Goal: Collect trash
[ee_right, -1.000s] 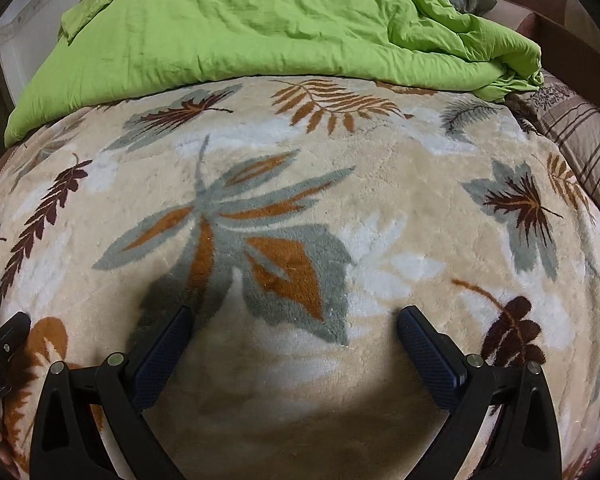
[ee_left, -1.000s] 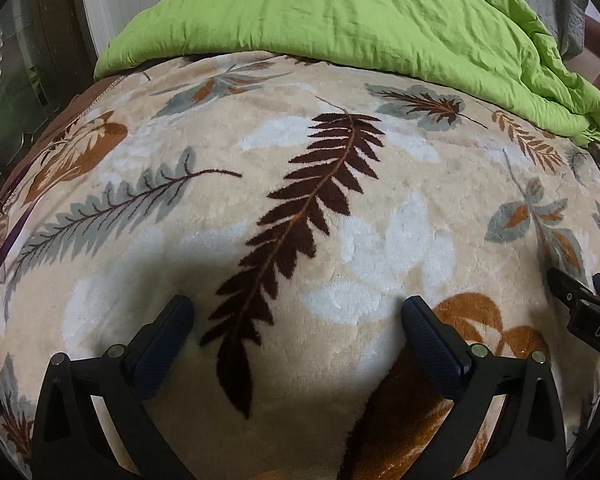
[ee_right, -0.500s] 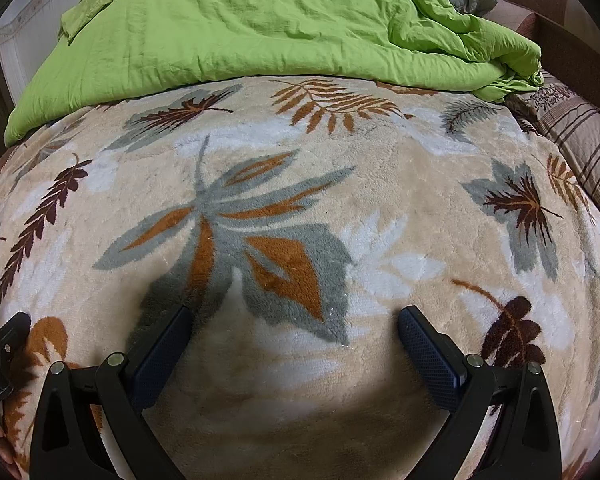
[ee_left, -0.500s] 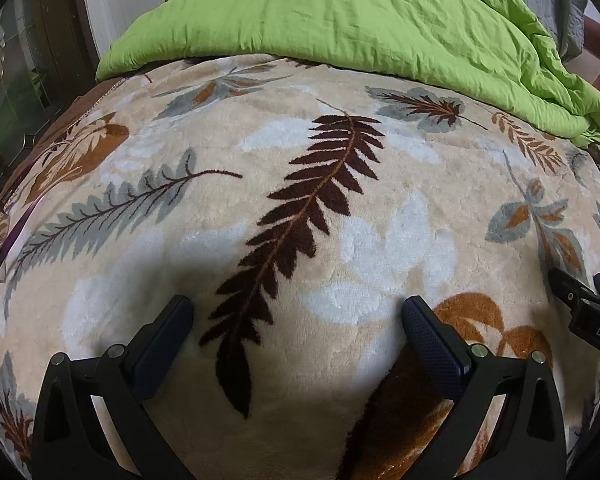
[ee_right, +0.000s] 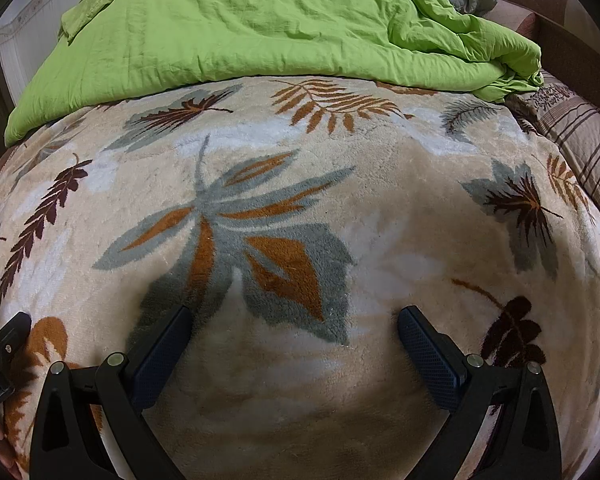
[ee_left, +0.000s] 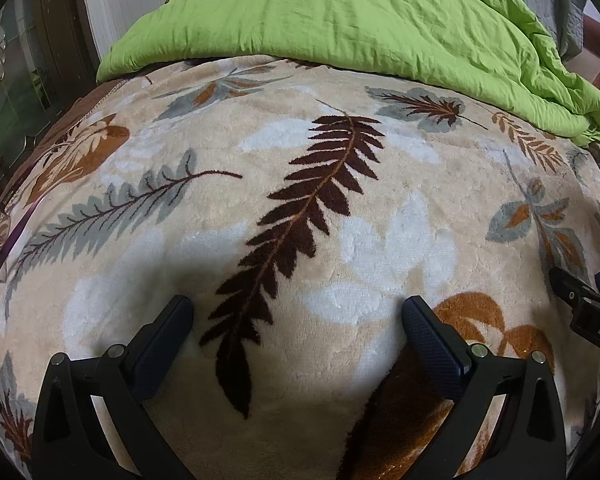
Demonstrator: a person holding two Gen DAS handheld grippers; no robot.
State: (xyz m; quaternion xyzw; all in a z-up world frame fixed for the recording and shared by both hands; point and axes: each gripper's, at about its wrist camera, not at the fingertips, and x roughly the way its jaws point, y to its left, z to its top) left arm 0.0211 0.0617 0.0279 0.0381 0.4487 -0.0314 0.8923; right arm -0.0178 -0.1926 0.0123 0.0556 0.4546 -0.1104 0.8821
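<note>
- nothing has shifted over the last second: left gripper and right gripper hover with fingers wide apart, empty.
- ahead of the fingers only leaf-print blanket and green duvet; no trash visible, so collecting stalls.

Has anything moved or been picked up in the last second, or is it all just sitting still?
Nothing visibly changed. The left hand-held gripper and the right hand-held gripper both hover open and empty over the leaf-patterned blanket, and the green duvet lies as before. No trash is in view.
</note>
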